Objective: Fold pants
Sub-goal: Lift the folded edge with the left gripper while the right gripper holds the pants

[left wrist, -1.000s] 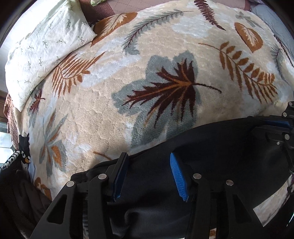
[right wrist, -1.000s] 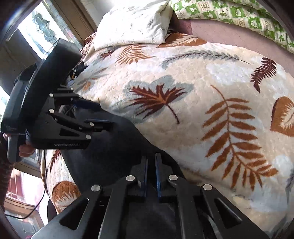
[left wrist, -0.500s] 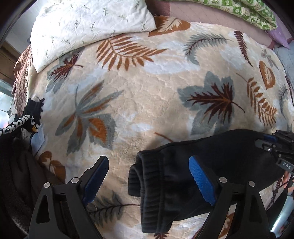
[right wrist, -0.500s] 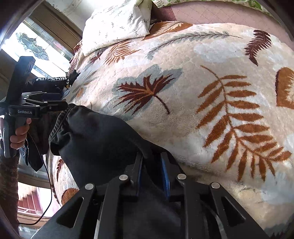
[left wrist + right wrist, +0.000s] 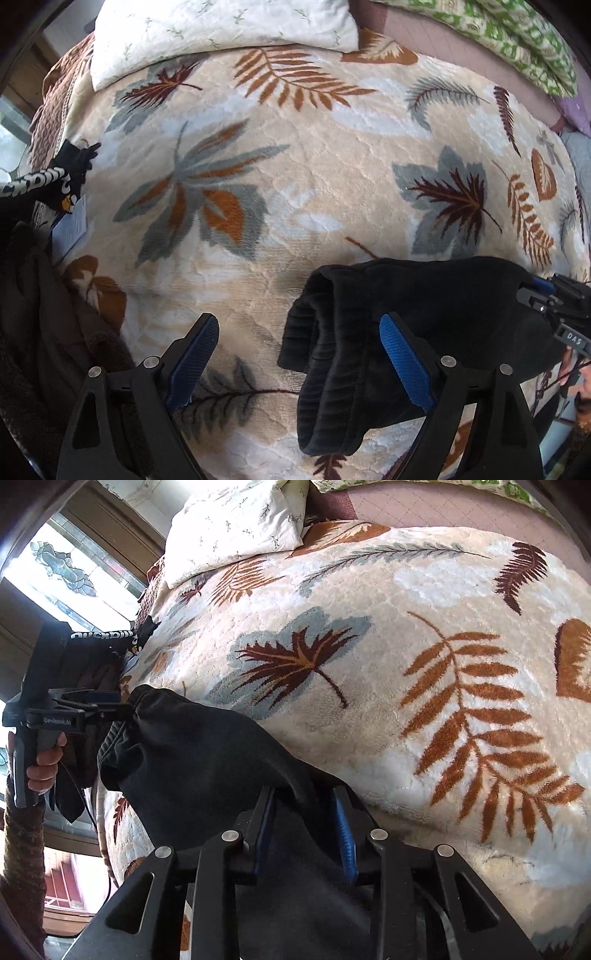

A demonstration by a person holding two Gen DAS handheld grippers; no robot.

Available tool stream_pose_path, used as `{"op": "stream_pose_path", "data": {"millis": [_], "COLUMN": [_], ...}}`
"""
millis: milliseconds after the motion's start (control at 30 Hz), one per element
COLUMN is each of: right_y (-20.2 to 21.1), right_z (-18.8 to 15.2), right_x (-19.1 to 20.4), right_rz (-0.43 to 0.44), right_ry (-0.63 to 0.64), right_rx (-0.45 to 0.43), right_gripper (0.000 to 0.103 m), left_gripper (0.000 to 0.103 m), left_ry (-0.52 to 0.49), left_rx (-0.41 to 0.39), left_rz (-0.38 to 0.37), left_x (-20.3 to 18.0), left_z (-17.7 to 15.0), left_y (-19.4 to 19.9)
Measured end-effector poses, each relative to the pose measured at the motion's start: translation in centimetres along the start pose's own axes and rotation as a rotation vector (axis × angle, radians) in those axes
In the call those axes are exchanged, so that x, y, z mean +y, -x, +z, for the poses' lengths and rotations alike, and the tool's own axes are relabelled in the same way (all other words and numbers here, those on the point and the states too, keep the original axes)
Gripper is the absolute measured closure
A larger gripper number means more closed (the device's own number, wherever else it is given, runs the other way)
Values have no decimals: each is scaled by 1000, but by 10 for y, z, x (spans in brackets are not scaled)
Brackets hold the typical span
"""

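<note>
Black pants [image 5: 424, 295] lie folded in a thick bundle on the leaf-patterned blanket [image 5: 314, 177], ribbed waistband end toward my left gripper [image 5: 297, 358]. That gripper hangs over the waistband edge pointing down, jaws wide open, pads clear of the cloth. In the right wrist view the pants [image 5: 192, 753] run from my right gripper [image 5: 303, 830] to the left gripper [image 5: 92, 705], held by a hand. The right jaws are opening, with a ridge of black cloth loose between the blue pads. The right gripper [image 5: 546, 295] also shows at the bundle's far end.
A white pillow [image 5: 221, 33] and a green quilt [image 5: 517, 40] lie at the head of the bed. Dark clothes [image 5: 40, 332] and a black item with white lettering [image 5: 55, 181] sit at the left bed edge. A window [image 5: 66, 572] is beyond.
The left gripper opened wide, let go of the pants and slid left until the waistband end showed between its fingers. The right jaws went from shut on the cloth to parted.
</note>
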State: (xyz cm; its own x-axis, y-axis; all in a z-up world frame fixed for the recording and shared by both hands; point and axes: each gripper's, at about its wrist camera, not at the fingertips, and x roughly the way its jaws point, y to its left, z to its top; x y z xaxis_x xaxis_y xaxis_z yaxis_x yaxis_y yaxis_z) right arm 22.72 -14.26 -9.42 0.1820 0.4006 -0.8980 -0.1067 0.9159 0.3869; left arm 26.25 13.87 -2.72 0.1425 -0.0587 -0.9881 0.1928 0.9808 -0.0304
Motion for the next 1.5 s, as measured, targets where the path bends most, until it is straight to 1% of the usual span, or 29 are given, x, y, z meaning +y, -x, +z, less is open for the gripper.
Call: {"op": "stream_pose_path", "data": {"millis": [133, 233, 300, 333, 367, 400, 433, 500, 633, 767, 800, 867, 900, 933, 967, 1000, 1033, 1067, 1100, 1133, 1167, 1200, 1233, 1267, 1333, 1400, 1500], "right_y": [-2, -4, -4, -3, -3, -3, -3, -2, -3, -2, -2, -3, -4, -4, -4, -5, -5, -6, -6, -5, -1, 5, 9, 10, -1, -10, -8], "right_z": [1, 1, 1, 1, 1, 1, 1, 1, 1, 1, 1, 1, 2, 2, 2, 3, 3, 4, 4, 5, 6, 6, 7, 8, 8, 7, 7], "right_x": [1, 1, 0, 0, 0, -1, -1, -1, -3, -3, -3, -3, -3, -3, -3, -2, -1, 1, 2, 3, 2, 2, 2, 1, -2, -4, -8], "right_rz": [-4, -2, 2, 4, 5, 6, 5, 7, 14, 17, 17, 17, 17, 16, 14, 10, 1, -17, -38, -42, -34, -26, -15, -10, -29, -40, -7], "right_ry": [-6, -15, -21, -23, -25, -25, -24, -26, -40, -45, -45, -45, -45, -45, -43, -39, -29, -14, 0, 8, 2, -7, -9, -7, -9, -9, -36], "right_rx": [-1, -3, -2, -2, -1, 0, 2, 1, -2, -5, -5, -4, -2, -2, 0, 0, -1, -4, -8, -8, -24, -54, -76, -80, -55, -49, -56], "right_gripper": [68, 67, 67, 67, 67, 67, 67, 67, 66, 65, 65, 65, 65, 65, 65, 65, 66, 76, 82, 90, 95, 95, 95, 95, 95, 93, 89], "left_gripper": [12, 14, 26, 29, 39, 43, 44, 50, 50, 50, 50, 50, 52, 56, 72, 81, 83, 88, 90, 91, 91, 90, 90, 90, 90, 87, 81], "left_ry": [20, 36, 59, 68, 73, 81, 91, 83, 83, 34, 9, -19, -26, -23, -14, 1, 22, 52, 74, 86, 95, 93, 80, 76, 67, 50, 50], "left_rx": [79, 113, 131, 137, 147, 156, 151, 141, 119, 92, 80, 61, 63, 63, 58, 49, 34, 2, -41, -87, -130, -157, -159, -140, -87, -83, -71], "left_rz": [-73, -168, -224, -242, -269, -278, -268, -272, -299, -277, -261, -195, -169, -144, -112, -88, -87, -91, -92, -88, -80, -74, -63, -39, 5, 60, 58], "left_x": [7, 4, 3, 2, 2, 2, 3, 2, 0, -9, -14, -22, -26, -29, -31, -32, -32, -30, -28, -26, -23, -21, -19, -19, -19, -22, -26], "left_z": [-2, 1, 3, 4, 6, 6, 7, 6, -2, -8, -8, -7, -7, -6, -4, -3, -2, -2, -3, -5, -7, -9, -10, -11, -11, -9, -5], "left_y": [-12, -22, -26, -28, -30, -31, -31, -27, -9, 4, 5, 2, -4, -9, -13, -16, -17, -13, -6, 4, 13, 19, 19, 14, -4, -17, -23]}}
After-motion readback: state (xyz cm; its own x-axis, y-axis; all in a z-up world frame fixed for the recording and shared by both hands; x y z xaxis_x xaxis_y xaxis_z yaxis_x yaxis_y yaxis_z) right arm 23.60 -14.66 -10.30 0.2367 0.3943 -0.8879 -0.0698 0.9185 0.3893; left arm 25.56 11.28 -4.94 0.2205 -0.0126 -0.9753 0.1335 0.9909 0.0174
